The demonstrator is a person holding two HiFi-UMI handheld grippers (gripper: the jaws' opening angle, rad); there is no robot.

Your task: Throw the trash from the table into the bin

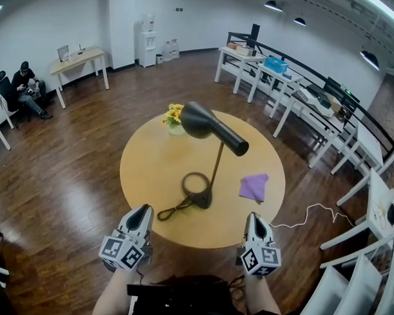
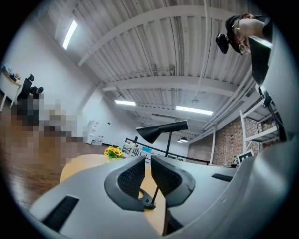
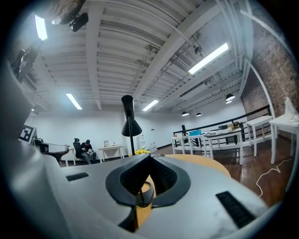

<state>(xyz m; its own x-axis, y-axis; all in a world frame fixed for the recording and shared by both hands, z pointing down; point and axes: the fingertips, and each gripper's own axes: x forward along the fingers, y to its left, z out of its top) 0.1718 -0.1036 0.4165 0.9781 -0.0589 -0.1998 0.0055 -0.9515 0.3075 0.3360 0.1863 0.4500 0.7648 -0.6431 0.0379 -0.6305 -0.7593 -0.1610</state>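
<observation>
A crumpled purple cloth lies on the round wooden table, right of the black desk lamp. My left gripper hovers at the table's near edge, left of the lamp's ring base. In the left gripper view its jaws stand a narrow slit apart with nothing between them. My right gripper is at the near edge too, just short of the purple cloth. Its jaws meet at the tips and hold nothing. No bin shows in any view.
A small pot of yellow flowers stands at the table's far side. The lamp's black cord trails toward the near edge. White desks line the right wall, a white cable lies on the floor, and a person sits far left.
</observation>
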